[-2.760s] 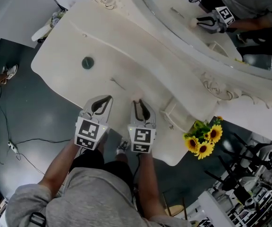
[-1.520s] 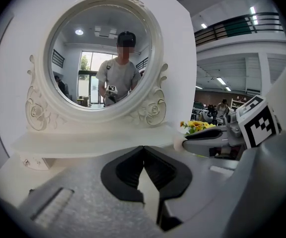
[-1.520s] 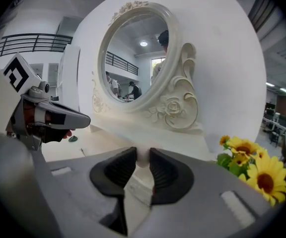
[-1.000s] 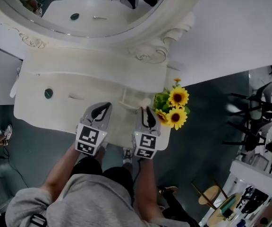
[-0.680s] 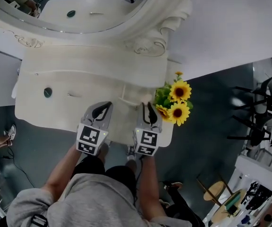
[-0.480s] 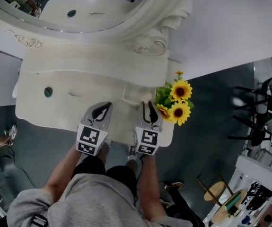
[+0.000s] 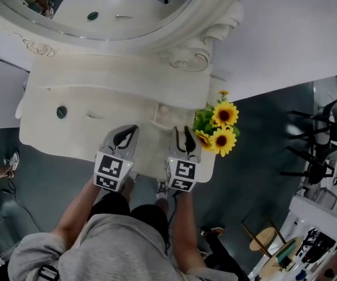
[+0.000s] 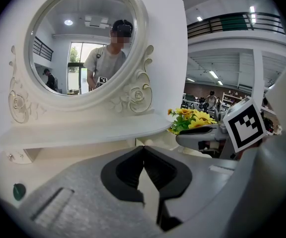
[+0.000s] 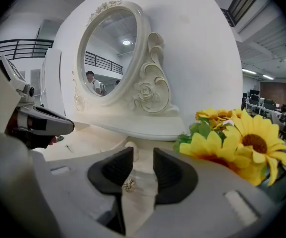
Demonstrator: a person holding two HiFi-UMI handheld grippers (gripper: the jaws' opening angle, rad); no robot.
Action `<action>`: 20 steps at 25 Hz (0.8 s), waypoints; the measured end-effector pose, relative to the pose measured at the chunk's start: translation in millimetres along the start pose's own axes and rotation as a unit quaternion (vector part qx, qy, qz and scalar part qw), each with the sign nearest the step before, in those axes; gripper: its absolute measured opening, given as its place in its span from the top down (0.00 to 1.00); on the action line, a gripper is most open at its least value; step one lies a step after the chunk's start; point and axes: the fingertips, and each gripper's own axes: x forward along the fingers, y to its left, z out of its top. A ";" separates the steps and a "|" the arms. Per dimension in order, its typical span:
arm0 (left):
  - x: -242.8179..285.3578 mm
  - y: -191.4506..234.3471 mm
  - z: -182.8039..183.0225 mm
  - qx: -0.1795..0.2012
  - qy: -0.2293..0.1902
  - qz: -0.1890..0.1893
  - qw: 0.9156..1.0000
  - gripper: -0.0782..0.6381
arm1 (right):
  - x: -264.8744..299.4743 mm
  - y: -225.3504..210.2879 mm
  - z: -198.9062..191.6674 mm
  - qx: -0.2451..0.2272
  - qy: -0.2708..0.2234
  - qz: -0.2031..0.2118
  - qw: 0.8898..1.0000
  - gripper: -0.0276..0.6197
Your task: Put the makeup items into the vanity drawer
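The job looks barely begun. On the cream-white vanity tabletop (image 7: 78,142), a dark green round makeup pot (image 7: 61,112) and a thin pale stick-like item (image 7: 92,117) lie in the open, near each other and well to the left of both tools, so by my reading neither has been put away.

A small pale-pink egg-shaped sponge (image 7: 164,109) sits just past the white raised rim of the small vanity drawer (image 7: 155,122), which appears to be drawn out. Whether the sponge lies inside it or beside it I cannot tell.

The right tool (image 9: 143,155) hovers at the drawer front, beside the bunch of yellow sunflowers (image 7: 220,127). Its jaws have just been opening and now stand wide. The little gold drawer knob (image 9: 128,185) shows between them, close to the left jaw, but neither pad presses on it.

The left tool (image 8: 143,150) is closed tip to tip with nothing in it, and it hangs over the tabletop near the front edge.

What is left, in my judgement, is nearly all of it: fetching the pot and the stick, dropping them into the drawer, and probably pushing it closed.
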 end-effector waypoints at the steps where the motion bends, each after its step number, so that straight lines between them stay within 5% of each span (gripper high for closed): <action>1: -1.0 0.4 2.0 -0.001 -0.003 0.001 1.000 0.88 | -0.8 0.7 1.8 -0.002 -0.001 0.001 1.000 0.75; 10: -23.5 4.6 33.5 -0.007 -0.044 0.032 0.999 0.88 | -21.8 11.5 42.5 -0.028 -0.032 0.021 0.999 0.75; 20: -74.9 11.3 66.1 -0.016 -0.100 0.108 0.989 0.88 | -53.9 48.0 93.7 -0.060 -0.086 0.095 0.990 0.75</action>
